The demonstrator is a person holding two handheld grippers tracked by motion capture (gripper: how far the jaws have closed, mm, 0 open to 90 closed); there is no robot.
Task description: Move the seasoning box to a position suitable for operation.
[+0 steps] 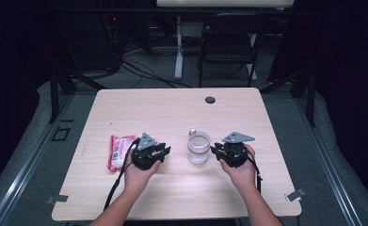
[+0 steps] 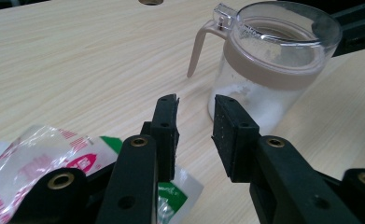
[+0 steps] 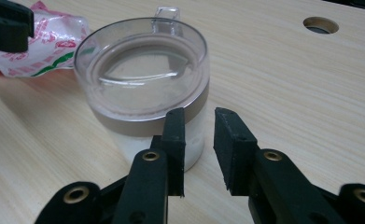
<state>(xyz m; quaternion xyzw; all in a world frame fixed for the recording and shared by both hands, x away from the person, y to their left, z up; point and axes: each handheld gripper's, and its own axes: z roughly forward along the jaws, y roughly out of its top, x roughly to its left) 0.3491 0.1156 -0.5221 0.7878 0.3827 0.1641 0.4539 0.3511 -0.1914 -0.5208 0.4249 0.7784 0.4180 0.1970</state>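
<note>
Now both grippers, left gripper [image 1: 165, 150] and right gripper [image 1: 214, 151], flank the jar [image 1: 198, 147], jaws empty.

Bright tabletop — dark, dim surroundings

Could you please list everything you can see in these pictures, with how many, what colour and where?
jar: one, clear with a tan collar and handle, white powder inside, at the table's middle, between the grippers.
packet: one, pink and white, beside the left gripper.
table: one, light wood, with a round hole near the far edge.
chair: one, black, beyond the table.
left gripper: one, black, jaws apart, empty.
right gripper: one, black, jaws apart, empty.
</note>
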